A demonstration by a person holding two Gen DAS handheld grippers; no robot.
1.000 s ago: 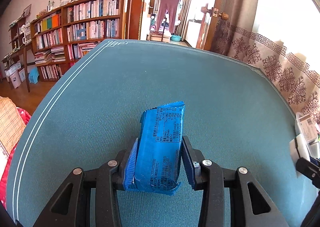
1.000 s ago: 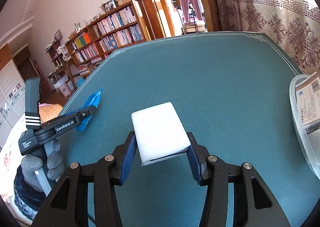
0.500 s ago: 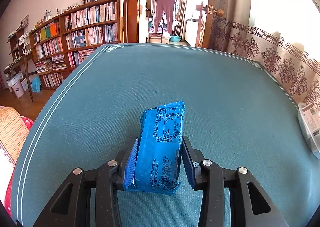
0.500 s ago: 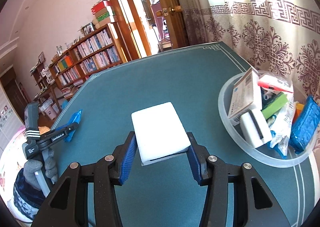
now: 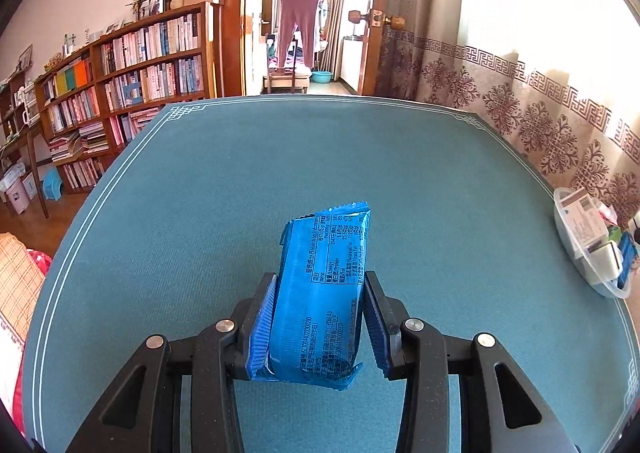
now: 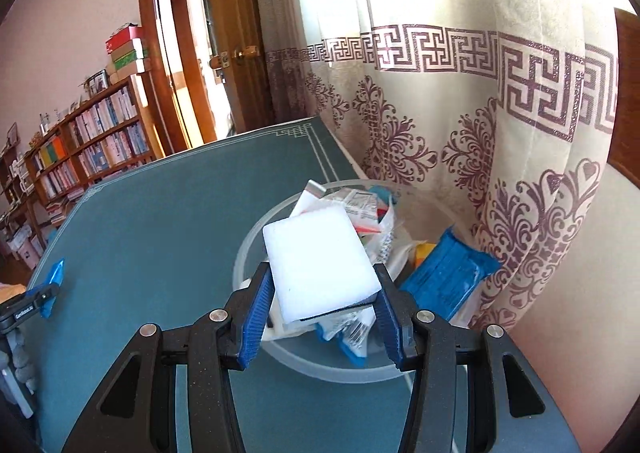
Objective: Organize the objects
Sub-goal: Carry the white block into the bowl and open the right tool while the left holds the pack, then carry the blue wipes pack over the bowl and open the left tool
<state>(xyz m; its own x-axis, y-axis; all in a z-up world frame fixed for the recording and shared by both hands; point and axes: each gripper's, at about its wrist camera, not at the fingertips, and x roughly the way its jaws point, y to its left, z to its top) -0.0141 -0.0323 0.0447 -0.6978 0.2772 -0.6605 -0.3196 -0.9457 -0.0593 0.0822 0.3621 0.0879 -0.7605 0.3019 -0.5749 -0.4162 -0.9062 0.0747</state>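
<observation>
My left gripper [image 5: 316, 317] is shut on a blue snack packet [image 5: 320, 293], held above the teal tablecloth [image 5: 280, 181]. In the right wrist view my right gripper [image 6: 320, 313] is shut on a white sponge block [image 6: 320, 261] and hangs over a clear plastic bowl [image 6: 320, 373] filled with several packets, among them a blue one [image 6: 448, 273]. The same bowl [image 5: 572, 253] shows at the far right of the left wrist view. At the left edge of the right wrist view, the left gripper [image 6: 48, 291] appears with the blue packet's tip in it.
A patterned curtain [image 6: 480, 113] hangs right behind the bowl, at the table's right edge. A bookshelf [image 5: 132, 77] and an open doorway [image 5: 304, 33] stand beyond the far end of the table. A gloved hand [image 6: 16, 361] holds the left tool.
My right gripper swung right with the sponge, from over open cloth to over the bowl. The left gripper shifted a little with the blue packet; the bowl has come further into its view.
</observation>
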